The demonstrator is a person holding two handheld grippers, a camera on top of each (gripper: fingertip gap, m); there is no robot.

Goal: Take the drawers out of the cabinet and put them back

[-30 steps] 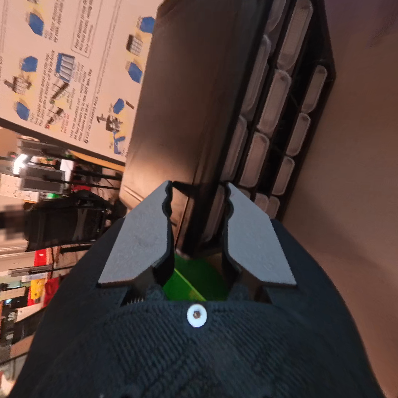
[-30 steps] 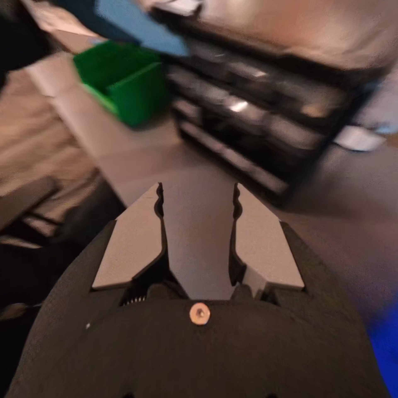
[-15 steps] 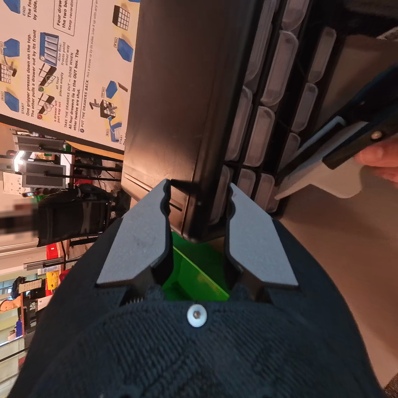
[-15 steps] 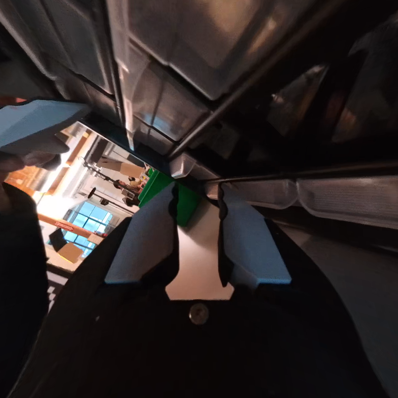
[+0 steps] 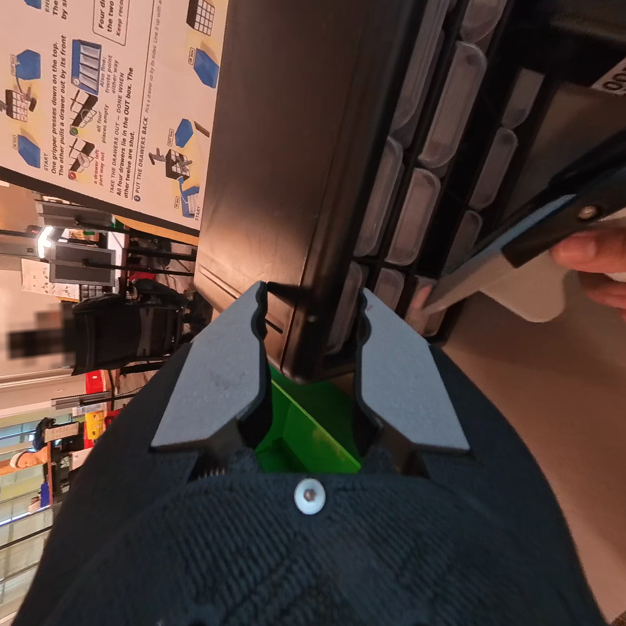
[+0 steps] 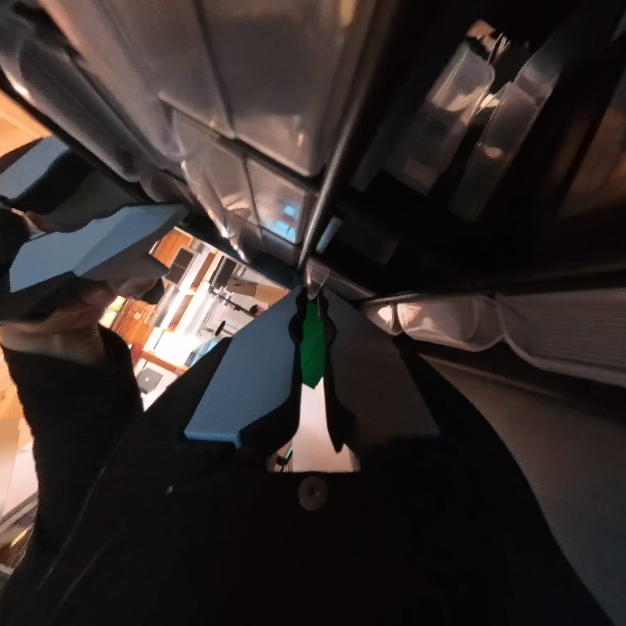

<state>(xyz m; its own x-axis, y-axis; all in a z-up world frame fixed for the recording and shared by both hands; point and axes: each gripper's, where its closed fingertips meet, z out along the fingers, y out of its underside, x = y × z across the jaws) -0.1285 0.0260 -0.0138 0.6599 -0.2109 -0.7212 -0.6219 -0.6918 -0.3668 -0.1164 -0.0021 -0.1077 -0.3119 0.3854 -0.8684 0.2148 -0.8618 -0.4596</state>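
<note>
Both claws are on the cabinet (image 5: 305,135) now: a second ago my right claw (image 6: 313,294) was out over the table, spread wide; now it has pinched down on a clear drawer's (image 6: 277,210) lip. My left claw (image 5: 311,311) stays released, straddling the cabinet's top corner to steady it, I judge. Beneath sits a tan table (image 5: 508,389) with a green bin (image 5: 305,437); behind, a poster (image 5: 101,84) and a cluttered workshop.

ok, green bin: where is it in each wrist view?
Left wrist view: green bin low centre, between the left gripper fingers, under the black cabinet corner.
Right wrist view: green sliver at centre, in the narrow gap of the right gripper.
Shared landmark: the cabinet's corner clear drawer.
</note>
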